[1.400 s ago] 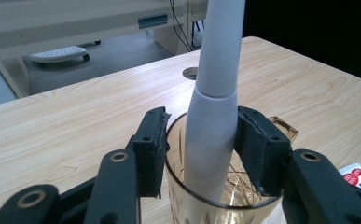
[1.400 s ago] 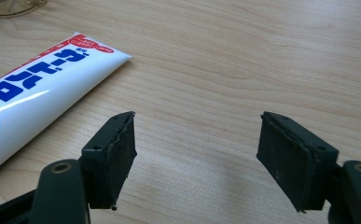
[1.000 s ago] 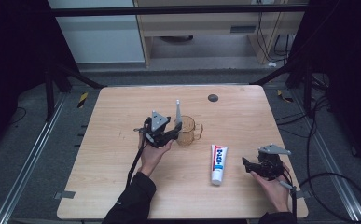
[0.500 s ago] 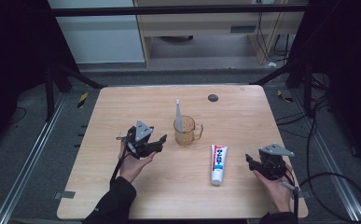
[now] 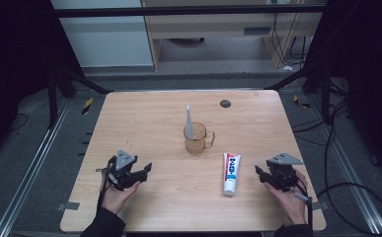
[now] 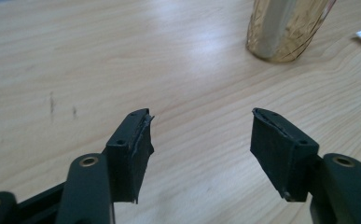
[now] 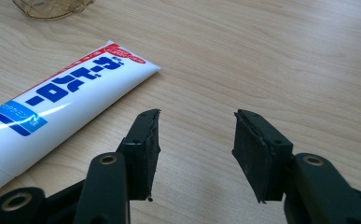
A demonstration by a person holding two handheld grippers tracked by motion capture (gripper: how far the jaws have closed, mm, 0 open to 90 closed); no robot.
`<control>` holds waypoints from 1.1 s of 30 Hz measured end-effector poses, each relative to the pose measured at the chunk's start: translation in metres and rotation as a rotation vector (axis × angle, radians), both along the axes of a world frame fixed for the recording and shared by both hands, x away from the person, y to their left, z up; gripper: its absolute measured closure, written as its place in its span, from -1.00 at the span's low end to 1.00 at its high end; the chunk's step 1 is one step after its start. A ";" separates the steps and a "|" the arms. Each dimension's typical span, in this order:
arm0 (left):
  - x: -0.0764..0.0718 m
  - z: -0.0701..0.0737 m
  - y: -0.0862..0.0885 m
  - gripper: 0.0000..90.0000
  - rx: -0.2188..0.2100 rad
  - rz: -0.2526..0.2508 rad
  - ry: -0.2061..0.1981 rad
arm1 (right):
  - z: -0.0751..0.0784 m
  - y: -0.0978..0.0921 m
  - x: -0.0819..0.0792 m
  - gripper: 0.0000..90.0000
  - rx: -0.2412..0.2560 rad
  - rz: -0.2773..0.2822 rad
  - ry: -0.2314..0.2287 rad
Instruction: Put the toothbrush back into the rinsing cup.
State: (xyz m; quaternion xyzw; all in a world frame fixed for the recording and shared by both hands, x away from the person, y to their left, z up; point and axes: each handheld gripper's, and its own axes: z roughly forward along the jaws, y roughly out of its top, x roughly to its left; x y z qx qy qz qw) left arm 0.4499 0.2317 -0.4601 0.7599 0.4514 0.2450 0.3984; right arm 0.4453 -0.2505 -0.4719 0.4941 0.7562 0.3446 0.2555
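Pale wood-grain counter (image 5: 144,123), smooth and matte, with rounded corners. At frame centre of the high view, amber glass mug (image 5: 196,138), faceted wall, handle to the right, with a slim grey toothbrush (image 5: 189,122) standing upright inside. Lower right of centre, white toothpaste tube (image 5: 231,173) with blue and red print, lying flat, glossy. Small dark round disc (image 5: 225,103) near the upper edge.

Left gripper (image 5: 140,173), lower left: black jaws wide apart, empty, over bare wood. Right gripper (image 5: 260,174), lower right: jaws wide apart, empty, just beside the tube, not touching.
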 end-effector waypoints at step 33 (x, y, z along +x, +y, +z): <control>-0.014 -0.020 0.042 0.18 0.037 0.104 0.039 | -0.008 0.042 0.045 0.69 0.067 -0.048 0.114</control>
